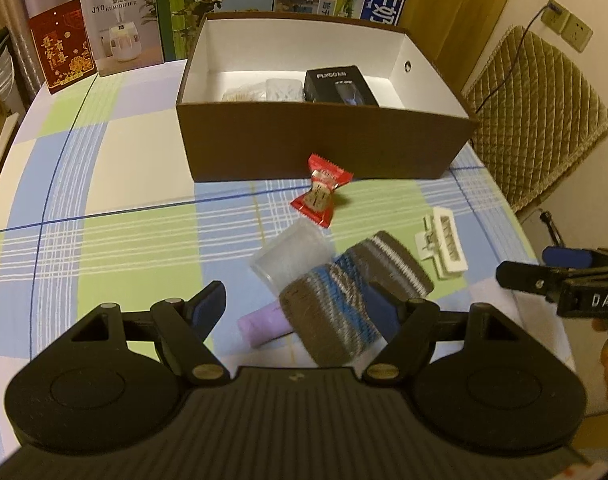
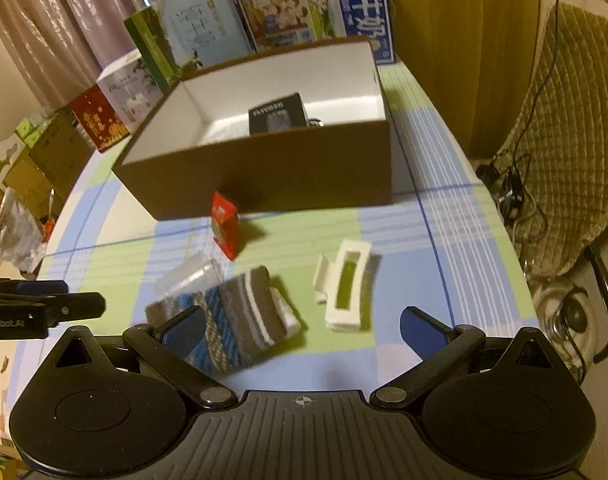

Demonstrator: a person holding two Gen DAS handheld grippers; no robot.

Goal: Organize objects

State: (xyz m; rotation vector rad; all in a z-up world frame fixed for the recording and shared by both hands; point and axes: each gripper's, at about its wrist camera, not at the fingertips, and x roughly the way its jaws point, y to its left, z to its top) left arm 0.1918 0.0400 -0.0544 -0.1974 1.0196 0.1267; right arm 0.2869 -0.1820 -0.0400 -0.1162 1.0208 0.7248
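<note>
Black shaver box (image 1: 339,85) (plus a couple of packets) already in the brown box (image 1: 323,148). Striped socks (image 1: 343,300), red candy (image 1: 321,189), white clip (image 1: 443,242) left on the table — my left gripper (image 1: 304,304) and right gripper (image 2: 300,332) both wide, empty.

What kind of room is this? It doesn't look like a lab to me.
Most likely a home, perhaps a dining corner. A checked tablecloth covers the round table, a quilted chair cushion sits beside it, and curtains hang behind a row of household cartons such as a humidifier box.
</note>
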